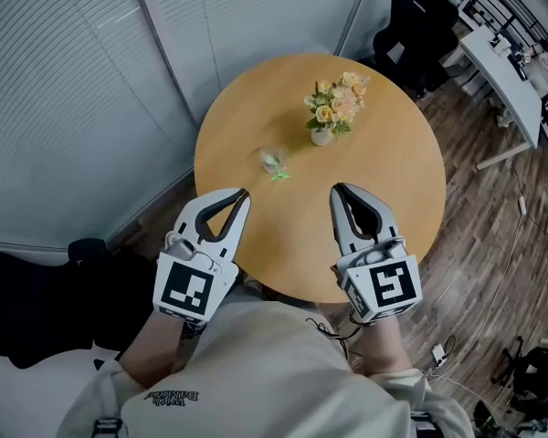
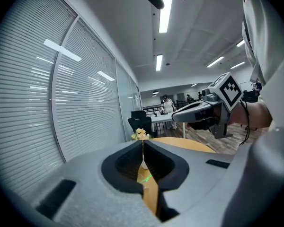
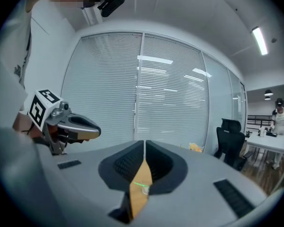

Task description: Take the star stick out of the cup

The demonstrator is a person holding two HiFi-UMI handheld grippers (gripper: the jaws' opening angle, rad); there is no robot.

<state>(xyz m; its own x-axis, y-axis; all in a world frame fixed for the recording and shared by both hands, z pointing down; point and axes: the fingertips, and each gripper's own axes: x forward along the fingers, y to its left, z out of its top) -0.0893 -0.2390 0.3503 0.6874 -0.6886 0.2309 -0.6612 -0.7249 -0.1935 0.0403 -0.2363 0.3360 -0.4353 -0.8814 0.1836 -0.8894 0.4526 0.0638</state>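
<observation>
A small clear cup (image 1: 273, 161) stands on the round wooden table (image 1: 384, 162), with a green star stick (image 1: 279, 172) in it, its tip lying toward the near side. My left gripper (image 1: 245, 192) hovers over the table's near left edge, shut with nothing in it. My right gripper (image 1: 336, 190) hovers over the near right part, jaws together and empty. The cup lies ahead of and between the two tips. Through the jaw gap of the left gripper (image 2: 143, 142) the green stick (image 2: 145, 178) shows, and it also shows past the right gripper (image 3: 144, 143) as a green stick (image 3: 141, 185).
A small white vase of yellow and pink flowers (image 1: 335, 106) stands on the table behind the cup. Blinds and glass panels run along the left. Black office chairs (image 1: 418, 33) and a white desk (image 1: 502, 71) stand to the right, over wooden flooring.
</observation>
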